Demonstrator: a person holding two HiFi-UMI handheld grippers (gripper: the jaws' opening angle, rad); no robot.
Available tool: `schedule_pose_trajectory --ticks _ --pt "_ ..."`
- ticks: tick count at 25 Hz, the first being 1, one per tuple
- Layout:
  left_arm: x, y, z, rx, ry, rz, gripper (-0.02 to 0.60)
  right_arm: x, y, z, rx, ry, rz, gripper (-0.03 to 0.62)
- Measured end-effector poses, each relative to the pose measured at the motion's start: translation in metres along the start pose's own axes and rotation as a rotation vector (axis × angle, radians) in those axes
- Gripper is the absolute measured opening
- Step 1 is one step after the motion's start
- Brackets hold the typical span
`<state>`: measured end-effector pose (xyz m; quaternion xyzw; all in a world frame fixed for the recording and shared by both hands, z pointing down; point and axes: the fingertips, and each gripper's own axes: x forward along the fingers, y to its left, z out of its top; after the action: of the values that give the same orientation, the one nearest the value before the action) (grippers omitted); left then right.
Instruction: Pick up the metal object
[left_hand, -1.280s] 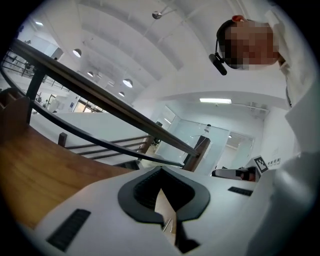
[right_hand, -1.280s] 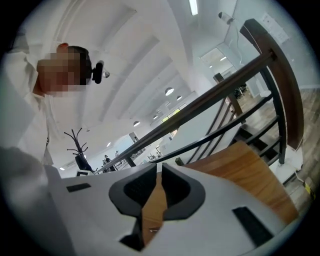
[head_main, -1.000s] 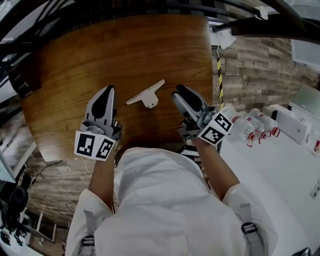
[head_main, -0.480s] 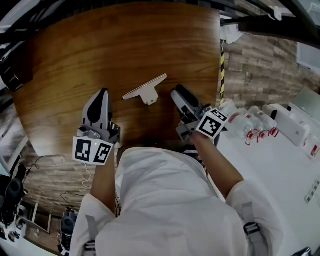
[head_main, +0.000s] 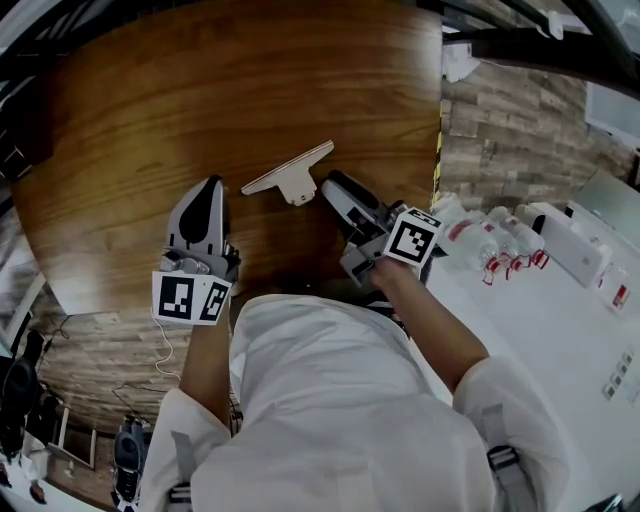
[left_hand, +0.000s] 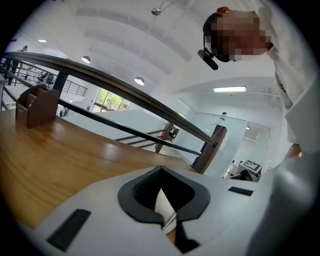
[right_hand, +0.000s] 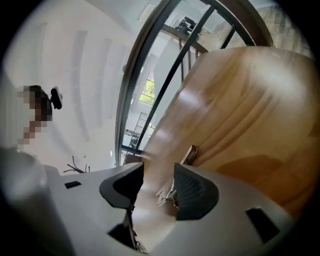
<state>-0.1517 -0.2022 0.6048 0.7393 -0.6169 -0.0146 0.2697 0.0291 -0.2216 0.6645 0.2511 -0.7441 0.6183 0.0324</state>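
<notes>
The metal object (head_main: 290, 176), a flat pale piece in the shape of a T, lies on the wooden bench (head_main: 200, 90) between the tips of our two tools, nearer to the right one. Our right tool (head_main: 334, 186) is spread. Its jaws have just been opening, and the object shows in the gap just ahead of them, not pinched. Our left tool (head_main: 208, 188) is pressed together at the tips and does not touch the object.

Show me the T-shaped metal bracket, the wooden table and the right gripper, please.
T-shaped metal bracket (head_main: 288, 169): head view, middle of its long bar.
wooden table (head_main: 200, 90): head view, bare top.
right gripper (head_main: 330, 182): head view, between its fingertips.
</notes>
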Motion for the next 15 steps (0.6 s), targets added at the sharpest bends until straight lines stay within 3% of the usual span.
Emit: schedule_pose_trajectory --ticks 4,11,15 --pt "-0.002 0.004 -0.001 -0.016 -0.006 0.005 0.011 0.017 0.003 -0.002 0.026 0.057 0.02 0.19" --pt "-0.005 0.02 -0.003 -0.041 -0.012 0.015 0.011 0.026 -0.01 -0.028 0.004 0.223 -0.104 0.189" --pt "-0.008 0.032 -0.005 -0.049 -0.016 0.027 0.011 0.019 -0.017 -0.036 0.024 0.242 -0.149 0.189"
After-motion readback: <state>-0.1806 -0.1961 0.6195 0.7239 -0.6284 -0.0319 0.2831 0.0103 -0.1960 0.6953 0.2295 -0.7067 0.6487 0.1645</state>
